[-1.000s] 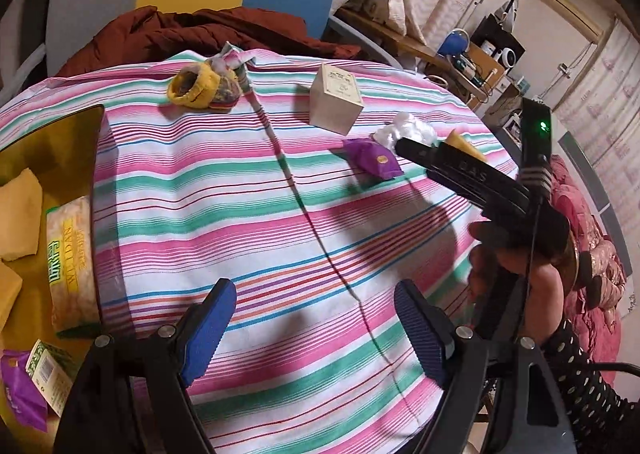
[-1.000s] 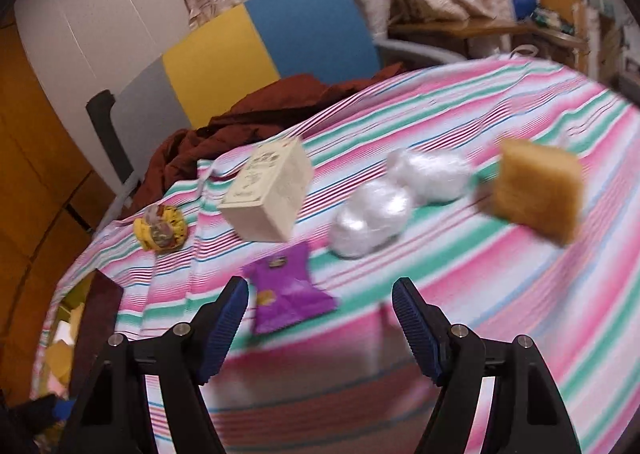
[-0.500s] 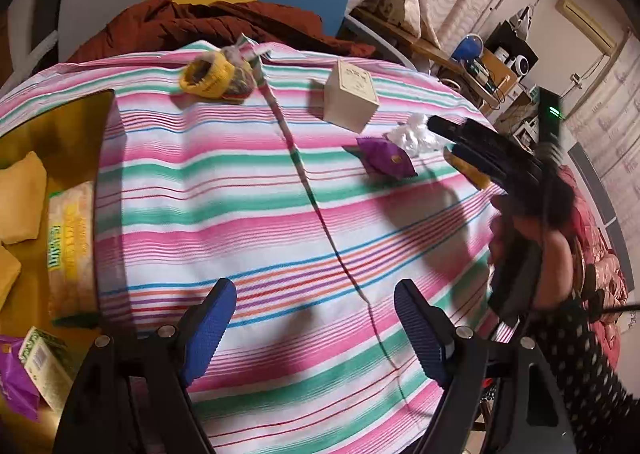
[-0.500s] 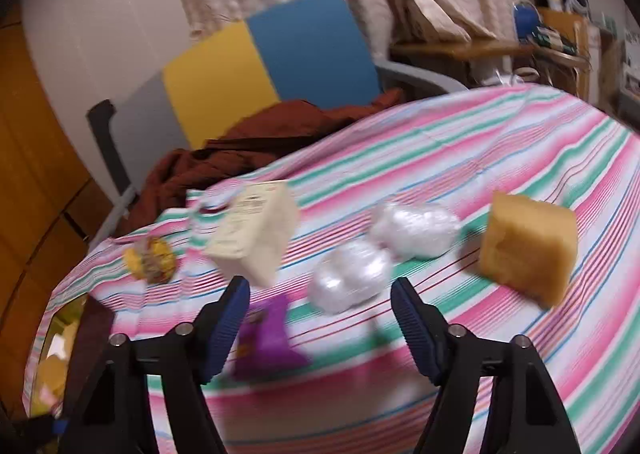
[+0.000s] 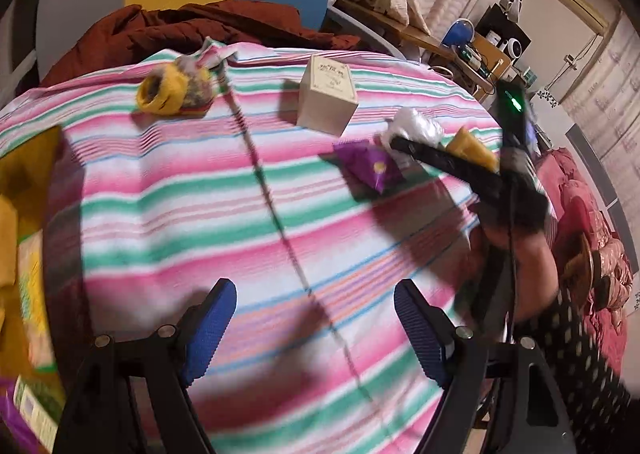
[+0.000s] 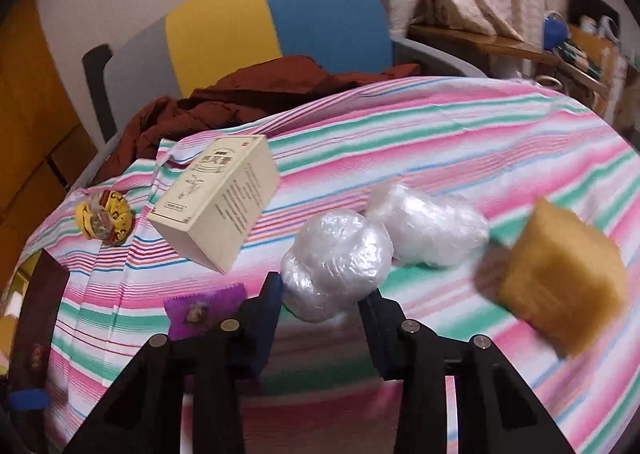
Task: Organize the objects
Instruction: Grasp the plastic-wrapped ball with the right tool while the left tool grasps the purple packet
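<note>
My right gripper (image 6: 320,294) is closing its fingers around a plastic-wrapped ball (image 6: 336,264) on the worktop (image 6: 440,141). My left gripper (image 5: 314,328) hovers, fingers spread, empty.

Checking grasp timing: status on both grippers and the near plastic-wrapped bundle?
Right gripper jaws closing around near wrapped bundle. Left gripper open, nothing between. Purple packet and cream box close by.
</note>
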Motion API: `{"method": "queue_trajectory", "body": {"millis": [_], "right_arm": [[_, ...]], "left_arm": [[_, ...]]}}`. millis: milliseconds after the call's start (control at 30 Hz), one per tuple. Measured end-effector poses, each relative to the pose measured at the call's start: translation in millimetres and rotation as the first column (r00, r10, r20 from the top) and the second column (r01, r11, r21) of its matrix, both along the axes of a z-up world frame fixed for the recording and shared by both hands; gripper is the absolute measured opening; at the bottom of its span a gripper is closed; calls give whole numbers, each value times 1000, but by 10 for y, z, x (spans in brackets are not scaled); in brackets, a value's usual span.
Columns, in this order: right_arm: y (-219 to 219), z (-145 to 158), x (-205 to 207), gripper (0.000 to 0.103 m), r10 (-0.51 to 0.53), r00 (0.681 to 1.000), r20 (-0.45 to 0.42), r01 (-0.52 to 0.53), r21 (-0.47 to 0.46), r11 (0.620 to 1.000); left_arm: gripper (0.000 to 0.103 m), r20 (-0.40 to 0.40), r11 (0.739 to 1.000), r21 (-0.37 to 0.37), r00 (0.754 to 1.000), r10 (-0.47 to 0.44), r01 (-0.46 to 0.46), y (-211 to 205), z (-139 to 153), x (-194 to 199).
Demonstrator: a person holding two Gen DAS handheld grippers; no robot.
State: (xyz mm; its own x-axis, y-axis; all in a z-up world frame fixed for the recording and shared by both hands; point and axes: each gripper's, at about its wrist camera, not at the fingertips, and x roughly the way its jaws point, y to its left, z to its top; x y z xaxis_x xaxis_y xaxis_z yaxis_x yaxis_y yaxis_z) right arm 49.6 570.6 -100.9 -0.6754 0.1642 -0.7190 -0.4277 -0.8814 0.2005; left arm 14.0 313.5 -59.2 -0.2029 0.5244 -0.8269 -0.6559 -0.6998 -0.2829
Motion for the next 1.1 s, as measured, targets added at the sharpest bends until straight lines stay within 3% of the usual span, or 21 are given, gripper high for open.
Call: {"method": "queue_trajectory", "body": {"millis": [233,433,533,633,700,900,1100], "right_arm": [[34,-30,546,39,-139,990,-39,137,-47,989],[74,-44,697,39,-218,973,-72,215,-44,976],[95,-52,716,39,-240,967,-82,237,-46,970],[121,-71,718,39,-244,965,-94,239,-62,969],[132,-75,732,39,-244,965,-99,238,-67,969],[111,-83,722,39,-245,964,-103,240,-58,969],[89,-75,705,39,-245,965,-99,242,-38,970]], "left_arm": [[83,11,1000,8,1000,4,-4,593,-77,-218],[83,50,999,-17,998,49,-49,1106,-215,-404],[83,21,998,-29,998,63,-63,1294,-239,-463],[82,-54,995,-90,998,38,-43,1435,-314,-484],[77,-88,993,-115,996,11,-21,1425,-382,-488],[51,-200,996,-84,980,-18,2,1209,-401,-425],[50,-191,999,-7,981,-36,35,1096,-409,-466]]}}
